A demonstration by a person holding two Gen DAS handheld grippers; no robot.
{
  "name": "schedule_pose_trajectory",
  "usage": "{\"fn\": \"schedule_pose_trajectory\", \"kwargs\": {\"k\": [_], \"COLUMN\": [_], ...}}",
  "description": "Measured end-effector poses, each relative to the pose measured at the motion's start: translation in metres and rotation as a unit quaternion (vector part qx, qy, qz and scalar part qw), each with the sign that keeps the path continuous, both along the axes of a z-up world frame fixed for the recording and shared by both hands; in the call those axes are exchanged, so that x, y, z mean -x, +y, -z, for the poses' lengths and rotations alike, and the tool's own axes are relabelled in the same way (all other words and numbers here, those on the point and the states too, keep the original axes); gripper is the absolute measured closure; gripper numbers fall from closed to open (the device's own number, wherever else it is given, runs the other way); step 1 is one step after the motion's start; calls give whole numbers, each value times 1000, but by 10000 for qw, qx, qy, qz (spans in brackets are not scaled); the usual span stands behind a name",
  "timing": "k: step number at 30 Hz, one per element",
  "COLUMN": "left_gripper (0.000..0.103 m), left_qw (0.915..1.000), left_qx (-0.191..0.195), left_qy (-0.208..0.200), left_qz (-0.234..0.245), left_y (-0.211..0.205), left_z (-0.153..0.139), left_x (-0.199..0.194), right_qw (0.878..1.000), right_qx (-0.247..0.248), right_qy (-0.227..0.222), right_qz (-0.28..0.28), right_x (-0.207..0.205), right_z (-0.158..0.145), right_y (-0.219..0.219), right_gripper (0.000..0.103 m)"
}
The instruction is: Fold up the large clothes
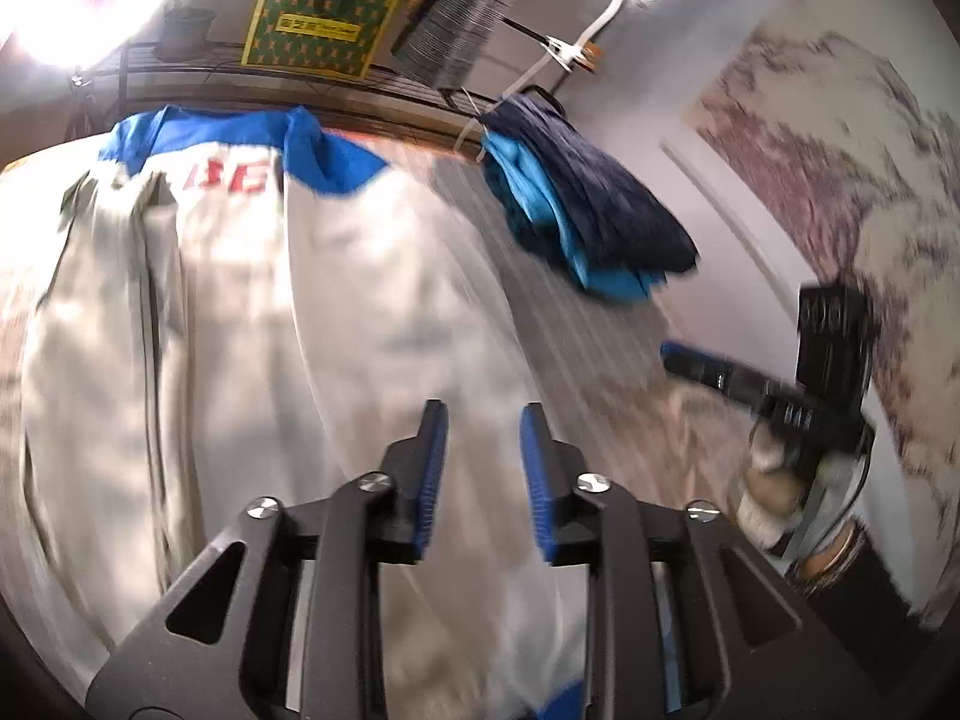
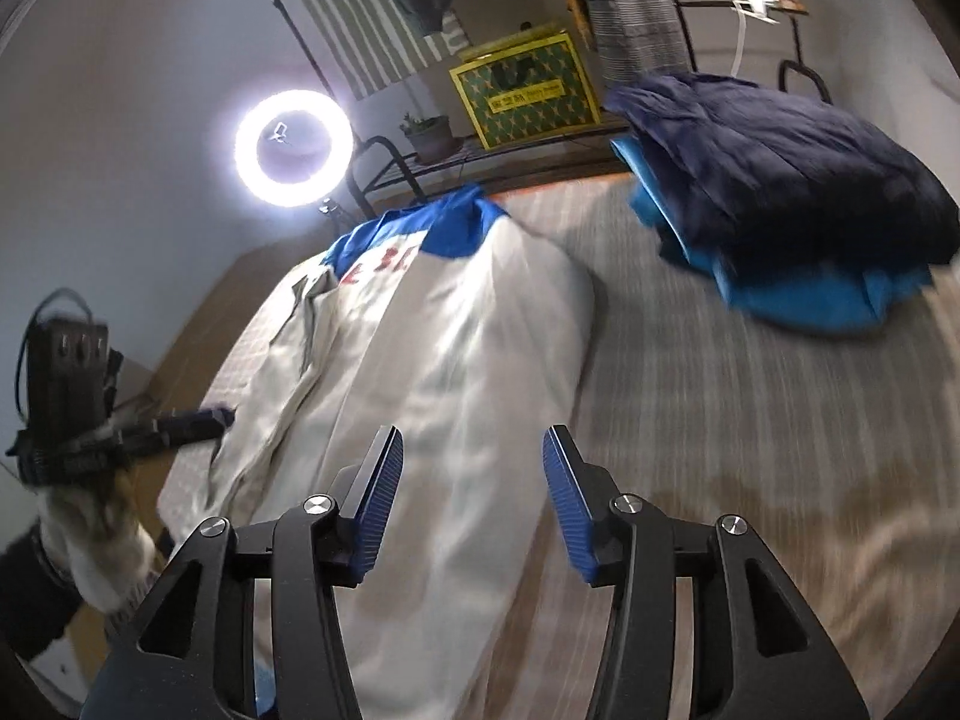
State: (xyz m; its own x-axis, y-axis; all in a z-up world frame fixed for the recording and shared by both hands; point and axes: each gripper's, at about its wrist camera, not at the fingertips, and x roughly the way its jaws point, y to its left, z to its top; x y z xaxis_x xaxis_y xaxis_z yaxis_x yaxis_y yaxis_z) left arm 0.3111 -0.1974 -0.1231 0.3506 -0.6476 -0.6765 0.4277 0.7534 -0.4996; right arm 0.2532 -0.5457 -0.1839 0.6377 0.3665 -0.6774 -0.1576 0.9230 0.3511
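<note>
Both the left gripper (image 1: 483,414) and right gripper (image 2: 471,441) hang released over the white garment (image 2: 456,360) spread on the bed (image 2: 750,420). Only the right view shows the ring light (image 2: 294,147) whole, far left.

- A ring light (image 2: 293,147) glows at upper left of the right wrist view against a pale wall (image 2: 150,90).
- A dark wire shelf (image 2: 480,159) at top centre carries a yellow-green box (image 2: 527,93) and a potted plant (image 2: 429,135).
- A striped cover (image 2: 750,420) fills the lower right.
</note>
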Motion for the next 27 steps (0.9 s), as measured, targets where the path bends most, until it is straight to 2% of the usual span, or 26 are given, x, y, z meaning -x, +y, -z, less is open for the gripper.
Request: {"fn": "schedule_pose_trajectory", "kwargs": {"k": [1,2,6,9,15,18,21,24,27], "left_gripper": [62,61,61,61,60,61,60,60,62], "left_qw": [9999,9998,9987,9970,9897,9872,9876,9874,9884], "left_qx": [20,43,57,36,327,369,184,124,-52], "left_qy": [27,56,261,418,951,1077,1072,1085,1008], "left_qz": [-106,-166,-437,-643,-1023,-1118,-1132,-1146,-1132], "left_y": [2,3,9,12,8,1,-12,-20,-29], "left_z": [-1,-1,8,24,64,78,89,97,102], "left_x": [-21,-37,-117,-173,-270,-301,-329,-348,-359], "right_qw": [10000,10000,9997,9994,9988,9979,9962,9943,9940], "right_qx": [-20,-60,-152,-120,23,-147,-402,-616,-591], "right_qy": [8,26,75,108,442,626,759,831,852], "right_qz": [-26,-38,-156,-303,-214,-121,-117,-241,-348], "right_x": [-10,-26,-87,-126,-203,-232,-254,-266,-274], "right_z": [1,1,3,7,40,59,74,81,85], "right_y": [1,2,11,20,20,13,9,10,14], "right_gripper": [55,55,50,41,40,40,40,40,40]}}
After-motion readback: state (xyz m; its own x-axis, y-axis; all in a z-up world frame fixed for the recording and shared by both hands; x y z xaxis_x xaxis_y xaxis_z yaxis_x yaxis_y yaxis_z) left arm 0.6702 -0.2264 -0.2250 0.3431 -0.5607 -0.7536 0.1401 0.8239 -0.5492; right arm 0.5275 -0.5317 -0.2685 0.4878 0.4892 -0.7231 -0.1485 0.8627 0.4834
